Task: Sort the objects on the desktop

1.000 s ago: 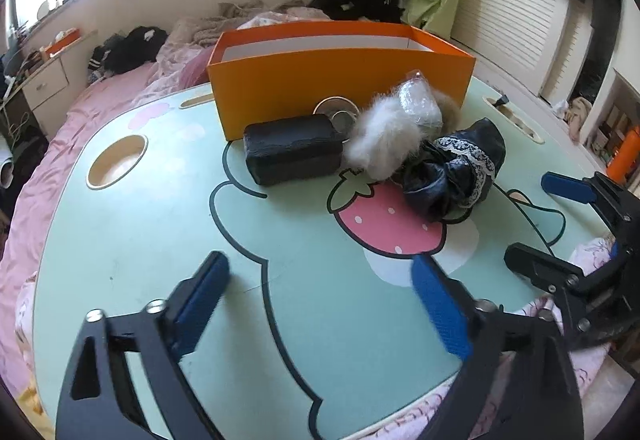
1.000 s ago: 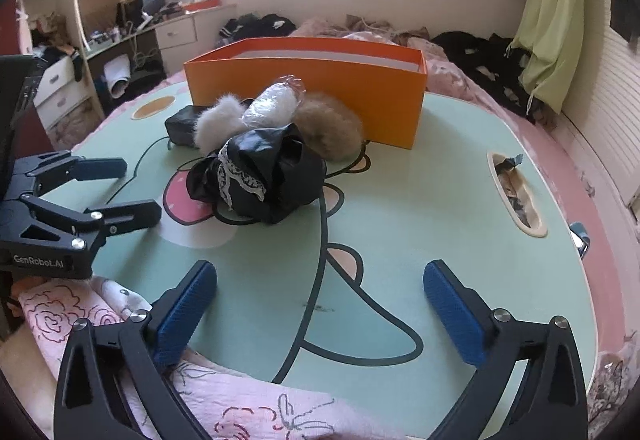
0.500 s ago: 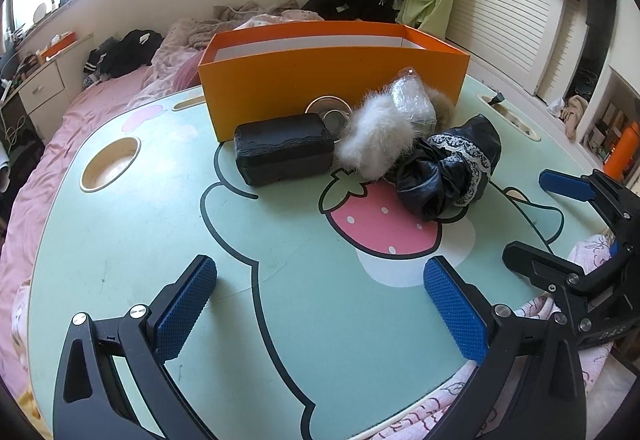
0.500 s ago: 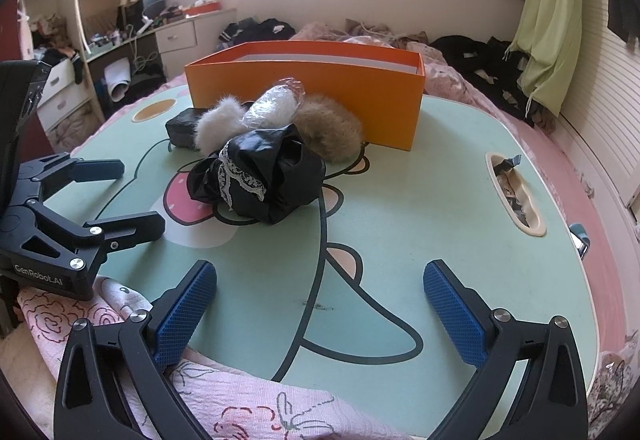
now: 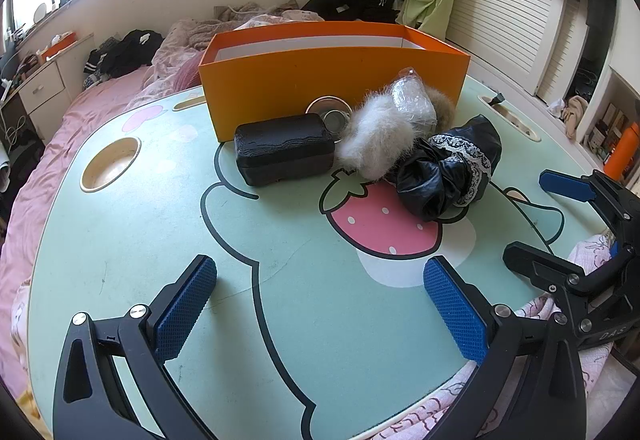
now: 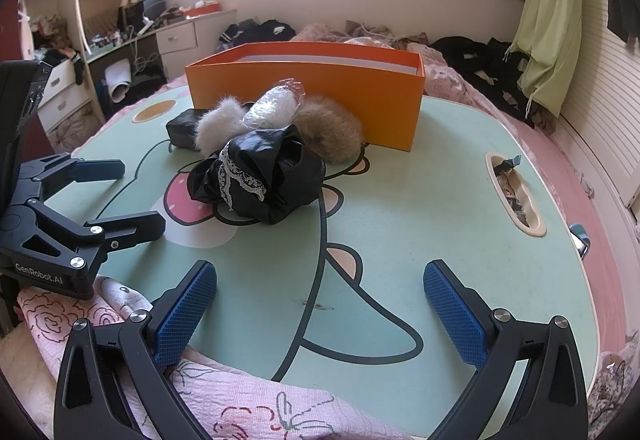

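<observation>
I am holding both my left gripper (image 5: 320, 300) and right gripper (image 6: 320, 304) wide open and empty, with only the left view showing the metal tin (image 5: 330, 112) behind the black case (image 5: 284, 150).

A mint-green surface (image 5: 120, 260) printed with a strawberry cartoon fills the frame's centre. At its upper middle stands an open orange box (image 5: 332, 80); just in front lie a black case (image 5: 284, 156), a white fur piece (image 5: 372, 148), a tan fur piece (image 6: 332, 128), a clear plastic bag (image 5: 412, 100), a round metal tin (image 5: 330, 112) and a lace-trimmed black garment (image 5: 448, 172), bunched together.

Case (image 5: 284, 150) left of fur (image 5: 374, 142), box (image 5: 332, 76) behind.
</observation>
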The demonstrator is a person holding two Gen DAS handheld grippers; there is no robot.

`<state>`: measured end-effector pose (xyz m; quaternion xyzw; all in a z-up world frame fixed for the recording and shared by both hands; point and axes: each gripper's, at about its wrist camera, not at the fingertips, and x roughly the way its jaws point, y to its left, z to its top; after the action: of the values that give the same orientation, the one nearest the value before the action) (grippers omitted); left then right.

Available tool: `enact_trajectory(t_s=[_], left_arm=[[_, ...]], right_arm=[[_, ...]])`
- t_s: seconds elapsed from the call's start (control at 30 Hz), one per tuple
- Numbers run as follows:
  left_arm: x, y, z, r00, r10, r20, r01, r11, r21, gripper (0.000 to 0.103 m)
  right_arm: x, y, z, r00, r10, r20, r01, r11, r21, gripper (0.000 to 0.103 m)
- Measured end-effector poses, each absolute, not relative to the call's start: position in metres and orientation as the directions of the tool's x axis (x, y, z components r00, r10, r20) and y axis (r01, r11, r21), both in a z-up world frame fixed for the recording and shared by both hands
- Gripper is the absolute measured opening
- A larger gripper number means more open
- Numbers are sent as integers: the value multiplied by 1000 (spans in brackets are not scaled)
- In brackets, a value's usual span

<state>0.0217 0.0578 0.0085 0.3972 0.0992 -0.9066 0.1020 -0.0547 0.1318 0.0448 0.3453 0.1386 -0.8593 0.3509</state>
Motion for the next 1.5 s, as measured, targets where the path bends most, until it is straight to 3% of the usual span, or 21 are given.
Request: enact_trajectory(t_s=[0.87, 1.13, 1.17, 1.2, 1.3, 1.5], left_arm=[[22, 58, 8, -665, -103, -740, 257, -961, -98, 103], [21, 58, 8, -666, -102, -739, 255, -962, -98, 103], [22, 58, 8, -666, -102, -739, 255, -962, -98, 103], [22, 58, 8, -666, -101, -739, 255, -962, -98, 103], [22, 57, 8, -666, -107, -739, 262, -960, -97, 103], [30, 39, 16, -693, -91, -715, 297, -940, -169, 103]], right_arm=[[-65, 118, 62, -508, -535, -675, 715, -699, 15, 103], [-87, 69, 75, -405, -593, -696, 772, -629, 87, 102], [-89, 66, 73, -381, -598, -705, 781, -616, 100, 90], [-92, 64, 68, -349, -599, -721, 787, -605, 122, 62], [-96, 76, 63, -305, -642, -703, 776, -595, 207, 52], [-93, 125, 62, -345, -678, -649, 718, -636, 283, 50]])
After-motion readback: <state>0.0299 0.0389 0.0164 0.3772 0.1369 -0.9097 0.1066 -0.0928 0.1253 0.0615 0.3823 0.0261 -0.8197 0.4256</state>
